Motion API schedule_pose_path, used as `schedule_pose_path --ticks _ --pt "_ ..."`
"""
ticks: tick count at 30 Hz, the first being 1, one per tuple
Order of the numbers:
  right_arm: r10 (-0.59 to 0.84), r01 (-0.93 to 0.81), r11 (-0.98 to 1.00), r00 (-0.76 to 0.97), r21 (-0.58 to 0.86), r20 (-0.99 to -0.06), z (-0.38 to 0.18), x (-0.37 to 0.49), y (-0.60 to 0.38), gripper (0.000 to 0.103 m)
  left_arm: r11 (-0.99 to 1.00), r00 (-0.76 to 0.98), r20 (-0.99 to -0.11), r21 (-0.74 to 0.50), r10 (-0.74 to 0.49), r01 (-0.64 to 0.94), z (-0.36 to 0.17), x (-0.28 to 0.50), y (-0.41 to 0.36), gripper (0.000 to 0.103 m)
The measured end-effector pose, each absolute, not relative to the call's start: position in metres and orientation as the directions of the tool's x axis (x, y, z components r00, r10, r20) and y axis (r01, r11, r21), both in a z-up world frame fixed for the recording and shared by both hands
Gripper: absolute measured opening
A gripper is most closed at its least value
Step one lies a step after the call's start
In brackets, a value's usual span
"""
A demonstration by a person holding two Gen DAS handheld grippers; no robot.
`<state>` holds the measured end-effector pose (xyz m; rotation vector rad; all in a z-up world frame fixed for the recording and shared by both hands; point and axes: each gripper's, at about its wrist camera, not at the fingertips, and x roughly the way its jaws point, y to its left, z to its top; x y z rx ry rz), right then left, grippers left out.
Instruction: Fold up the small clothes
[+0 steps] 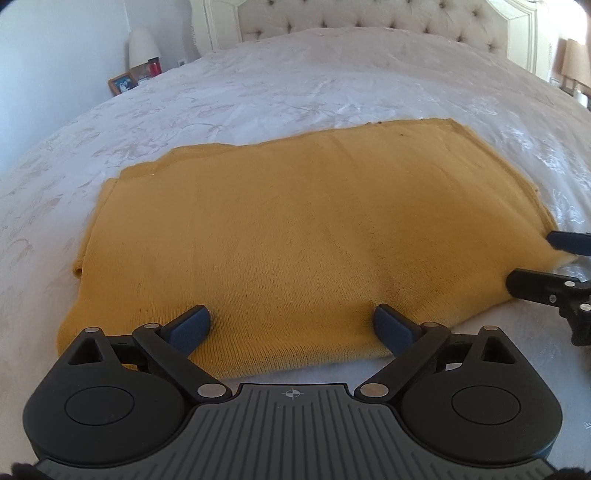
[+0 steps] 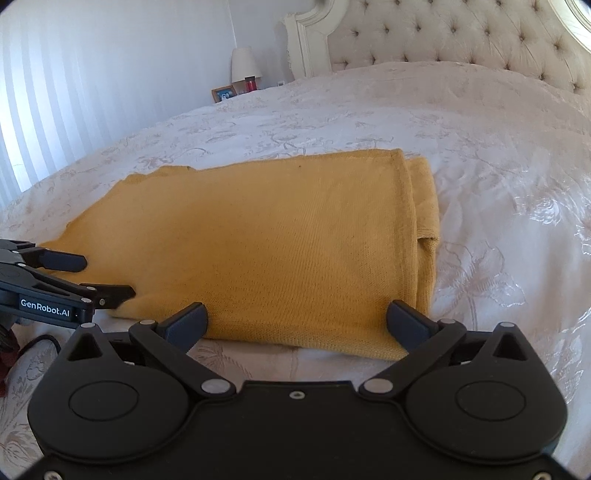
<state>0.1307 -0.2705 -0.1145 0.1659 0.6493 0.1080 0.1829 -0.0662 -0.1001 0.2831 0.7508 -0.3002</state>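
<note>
Mustard knit garment (image 1: 295,229), folded into a flat rectangle, lies on the bed's glossy white floral bedspread (image 1: 277,85); left tongs (image 1: 291,328) and right tongs (image 2: 297,325) both gape at its near edge; tufted headboard (image 2: 461,33) behind.

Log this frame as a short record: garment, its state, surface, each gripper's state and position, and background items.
garment: mustard knit garment
state: folded into a rough rectangle, layered edges visible on its right side, lying flat
surface: white patterned bedspread
left gripper: open, at the garment's near edge, holding nothing
right gripper: open, at the near edge toward the garment's right corner, holding nothing
background: tufted headboard, lamp, framed photo, red container
</note>
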Motion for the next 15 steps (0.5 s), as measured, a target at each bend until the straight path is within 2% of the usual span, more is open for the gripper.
schedule_pose_path --ticks 8,11,15 --pt "0.164 -0.053 0.978 0.789 0.200 -0.592 -0.114 0.133 -0.271 0.103 0.922 0.647 -0.745 0.122 -0.160 0.369 -0.094 0.193 -0.067 0.099" --pt "0.180 -0.055 0.973 0.790 0.224 -0.586 -0.114 0.132 -0.274 0.103 0.925 0.646 -0.748 0.120 -0.155 0.361 -0.084 0.195 -0.069 0.088" --pt "0.192 -0.055 0.969 0.787 0.242 -0.586 -0.113 0.133 -0.276 0.103 0.925 0.695 -0.702 0.145 -0.155 0.353 -0.063 0.198 -0.076 0.088"
